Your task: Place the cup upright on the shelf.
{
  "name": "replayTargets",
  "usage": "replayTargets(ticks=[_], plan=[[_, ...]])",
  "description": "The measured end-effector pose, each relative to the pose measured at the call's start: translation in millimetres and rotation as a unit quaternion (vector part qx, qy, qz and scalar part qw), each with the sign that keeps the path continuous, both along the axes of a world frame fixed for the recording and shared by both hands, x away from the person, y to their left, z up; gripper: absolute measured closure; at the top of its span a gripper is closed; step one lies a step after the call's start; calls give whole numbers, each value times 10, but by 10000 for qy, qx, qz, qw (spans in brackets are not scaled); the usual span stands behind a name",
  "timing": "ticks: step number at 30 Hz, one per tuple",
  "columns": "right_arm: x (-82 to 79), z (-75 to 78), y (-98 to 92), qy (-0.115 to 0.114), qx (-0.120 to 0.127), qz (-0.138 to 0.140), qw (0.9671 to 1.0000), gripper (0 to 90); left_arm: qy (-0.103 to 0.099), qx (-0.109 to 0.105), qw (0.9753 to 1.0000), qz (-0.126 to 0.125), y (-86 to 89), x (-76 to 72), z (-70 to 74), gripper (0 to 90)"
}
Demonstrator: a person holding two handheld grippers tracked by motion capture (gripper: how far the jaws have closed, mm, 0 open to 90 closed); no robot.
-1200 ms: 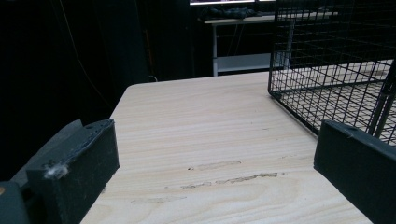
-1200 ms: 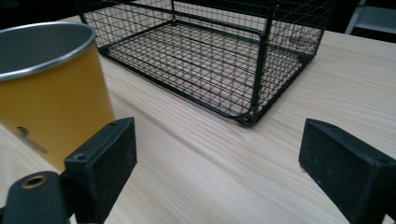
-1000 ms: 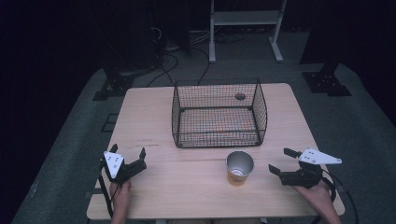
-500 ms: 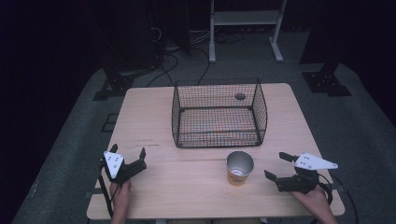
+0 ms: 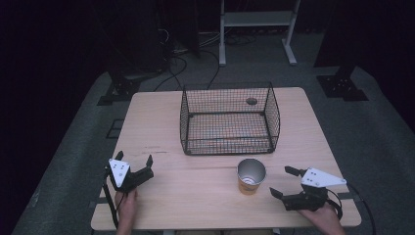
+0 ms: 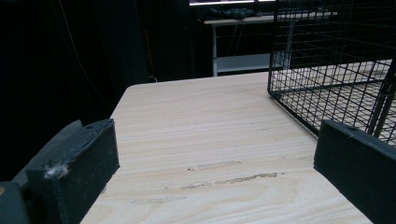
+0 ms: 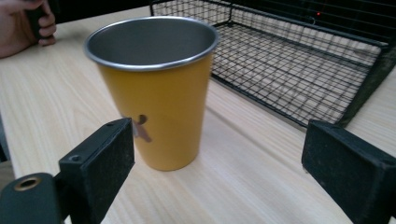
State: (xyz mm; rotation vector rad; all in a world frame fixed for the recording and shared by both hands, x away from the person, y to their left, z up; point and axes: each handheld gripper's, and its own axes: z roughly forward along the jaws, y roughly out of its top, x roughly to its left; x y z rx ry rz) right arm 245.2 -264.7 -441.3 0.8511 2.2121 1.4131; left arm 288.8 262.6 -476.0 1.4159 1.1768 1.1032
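Near the table's front edge, yellow cup (image 7: pixel 154 93) upright, right claw (image 5: pixel 285 182) wide beside it, left claw (image 5: pixel 133 164) wide, basket (image 6: pixel 336 70) cut off.

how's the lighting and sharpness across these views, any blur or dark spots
High view: the table is evenly lit, the floor and background fall to near black, and the whole frame is soft. Left gripper view: the wood grain is fairly sharp, the near jaws blur, and the left side is dark. Right gripper view: the yellow cup is bright with a slightly soft rim, and the wire basket dims toward the back.
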Motion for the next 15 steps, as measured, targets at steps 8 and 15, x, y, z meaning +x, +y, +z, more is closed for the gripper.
replayTargets(ticks=[8, 15], plan=[[-36, 9, 129, -3, 46, 160, 9999, 59, -4, -16, 10000, -1, 1, 1, 0, 0], [-30, -13, 217, 65, -3, 222, 9997, 29, -6, -16, 10000, -4, 1, 1, 0, 0]])
